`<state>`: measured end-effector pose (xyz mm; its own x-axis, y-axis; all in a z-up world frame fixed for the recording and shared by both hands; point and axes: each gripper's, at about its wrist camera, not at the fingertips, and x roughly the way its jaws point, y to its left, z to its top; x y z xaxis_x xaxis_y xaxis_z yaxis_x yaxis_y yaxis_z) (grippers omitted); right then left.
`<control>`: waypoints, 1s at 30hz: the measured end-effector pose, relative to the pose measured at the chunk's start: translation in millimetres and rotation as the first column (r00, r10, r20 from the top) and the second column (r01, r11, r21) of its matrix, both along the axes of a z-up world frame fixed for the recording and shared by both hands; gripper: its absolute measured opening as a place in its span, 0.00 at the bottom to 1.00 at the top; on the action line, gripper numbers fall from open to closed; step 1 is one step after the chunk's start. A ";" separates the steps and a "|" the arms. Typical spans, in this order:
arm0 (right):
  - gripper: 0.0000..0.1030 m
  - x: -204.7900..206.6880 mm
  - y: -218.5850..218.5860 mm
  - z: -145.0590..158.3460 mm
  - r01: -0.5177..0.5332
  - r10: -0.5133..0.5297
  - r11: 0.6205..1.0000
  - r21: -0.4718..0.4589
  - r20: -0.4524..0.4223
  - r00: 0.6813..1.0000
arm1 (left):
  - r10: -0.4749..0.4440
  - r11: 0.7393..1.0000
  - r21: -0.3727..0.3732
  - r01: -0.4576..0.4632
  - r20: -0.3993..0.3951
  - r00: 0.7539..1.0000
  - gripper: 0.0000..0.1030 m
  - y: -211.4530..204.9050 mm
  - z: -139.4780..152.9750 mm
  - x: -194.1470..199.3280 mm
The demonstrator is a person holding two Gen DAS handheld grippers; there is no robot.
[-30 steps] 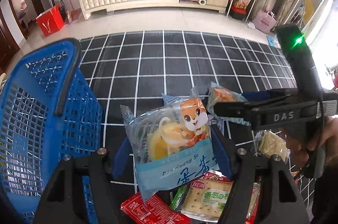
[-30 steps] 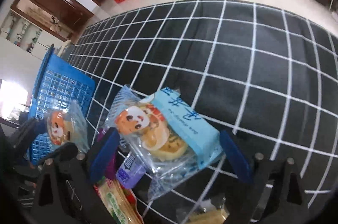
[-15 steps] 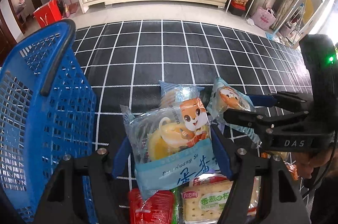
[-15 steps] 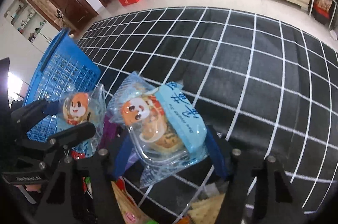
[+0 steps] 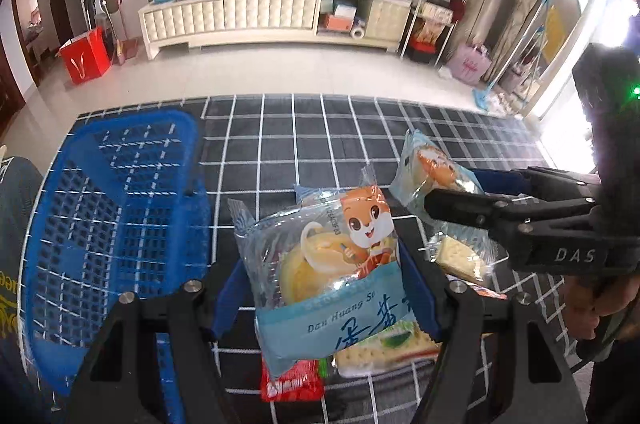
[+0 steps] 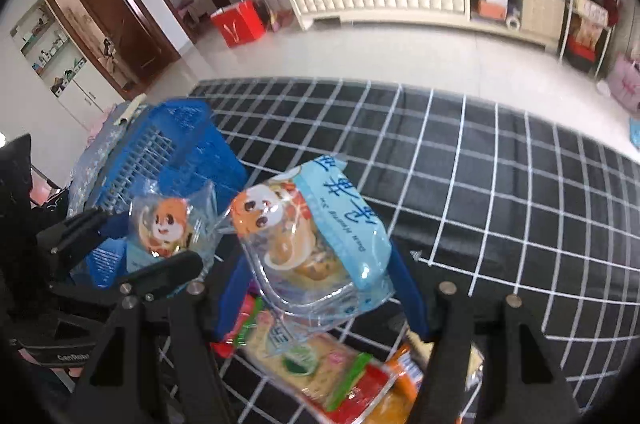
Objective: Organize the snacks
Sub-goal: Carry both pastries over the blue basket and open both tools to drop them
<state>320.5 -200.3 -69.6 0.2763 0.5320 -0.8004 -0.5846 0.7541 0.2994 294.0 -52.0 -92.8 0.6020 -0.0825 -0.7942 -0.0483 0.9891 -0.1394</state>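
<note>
Left wrist view, left tongs (image 5: 324, 276): gripping a clear-and-blue plastic pastry packet with an orange cartoon squirrel (image 5: 328, 264) at lower centre, lifted above the black grid-patterned mat (image 5: 320, 128).
Left wrist view, right tongs (image 5: 436, 192): reaching in from the right edge, pinching a second, matching squirrel pastry packet (image 5: 430, 170).
Left wrist view, basket: the blue plastic mesh basket (image 5: 112, 208) is sitting at the left, and no snacks are showing inside it.
Left wrist view, leftovers: a red foil packet (image 5: 292, 382) and a cracker pack with a green label (image 5: 384, 348) are lying on the mat at the bottom.
Right wrist view, right tongs (image 6: 320, 272): clamping their packet (image 6: 312, 232) at centre.
Right wrist view, left tongs (image 6: 156, 236): holding theirs (image 6: 168, 228) at left, just in front of the basket (image 6: 180, 152).
Progress: seemingly early; both packets are hanging in the air undelivered, and loose snacks (image 6: 320, 364) are waiting below.
</note>
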 end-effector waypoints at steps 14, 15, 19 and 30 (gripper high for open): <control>0.68 -79.0 31.1 82.1 0.094 -0.101 0.994 0.063 0.132 0.986 | -0.011 1.000 -0.026 0.014 0.109 0.994 0.66 80.3 81.2 -86.1; 0.68 -83.0 36.0 85.2 0.094 -0.102 0.994 0.062 0.138 0.985 | -0.005 1.000 -0.027 0.008 0.110 0.994 0.66 86.0 82.4 -89.7; 0.69 -100.9 56.6 92.5 0.092 -0.101 0.993 0.067 0.156 0.983 | 0.005 1.000 -0.002 -0.005 0.133 0.991 0.66 112.4 97.0 -106.2; 0.69 -106.9 128.4 82.7 0.076 -0.080 0.997 0.032 0.158 0.984 | -0.013 0.999 0.038 0.011 0.062 0.998 0.66 175.1 83.2 -100.5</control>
<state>213.5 -71.9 13.1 0.4408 0.5232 -0.7294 -0.5659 0.7927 0.2267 193.5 123.1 -9.6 0.6494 -0.0607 -0.7581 -0.0288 0.9941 -0.1042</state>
